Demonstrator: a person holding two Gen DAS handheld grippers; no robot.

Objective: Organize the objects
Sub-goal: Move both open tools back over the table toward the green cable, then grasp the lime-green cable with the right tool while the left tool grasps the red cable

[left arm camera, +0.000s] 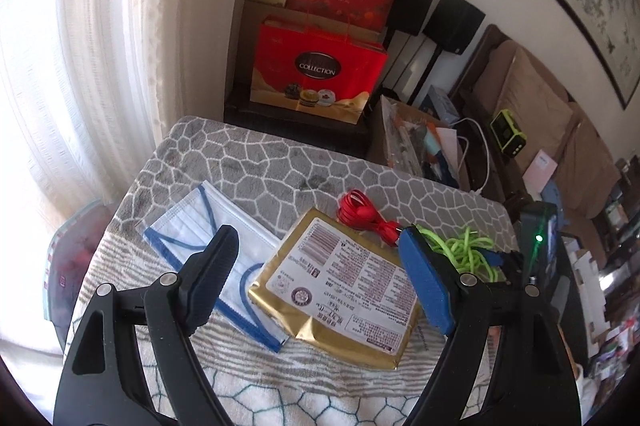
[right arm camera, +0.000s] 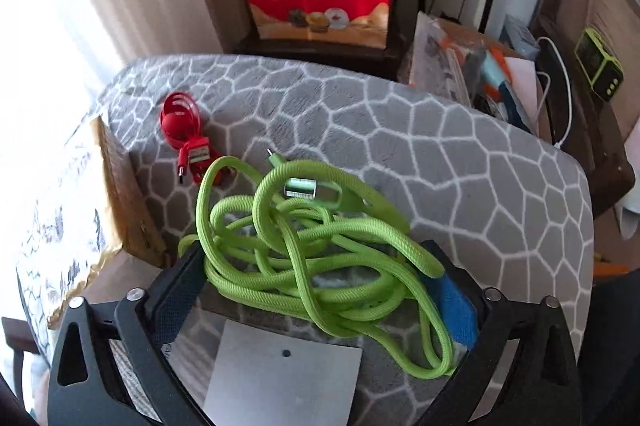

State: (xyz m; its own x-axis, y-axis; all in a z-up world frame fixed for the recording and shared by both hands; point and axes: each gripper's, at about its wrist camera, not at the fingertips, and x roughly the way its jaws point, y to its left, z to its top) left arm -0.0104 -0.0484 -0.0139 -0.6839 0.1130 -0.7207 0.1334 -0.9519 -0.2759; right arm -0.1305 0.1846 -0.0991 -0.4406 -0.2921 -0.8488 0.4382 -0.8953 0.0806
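Nearest the right wrist lens: a tangled green cable [right arm camera: 320, 258] heaped between wide-set jaws of the right gripper [right arm camera: 320, 282], loops draped over both pads, nothing pinched that can be seen; whether the pads press on it cannot be told for sure, though they look apart from it. Pitched steeply down toward the grey patterned cover of the bench [right arm camera: 460, 162]. Beyond the jaws and to their left, a coiled red cable [right arm camera: 184, 126], its plug touching the green loops. At the far left edge, a corner of the gold packet [right arm camera: 120, 194]. Seen only from the left wrist: left gripper [left arm camera: 320, 274] held above the bench, tilted down, jaws spread wide and empty; under the gap between them the gold packet [left arm camera: 340, 290] with its printed label up; under the left-hand pad a white face mask [left arm camera: 208, 238] with blue edging, its corner touching the packet. Past the right-hand pad, the green cable [left arm camera: 464, 250], with part of the right gripper [left arm camera: 540, 258] over it. Seen only from the right wrist: the green cable's metal plug.
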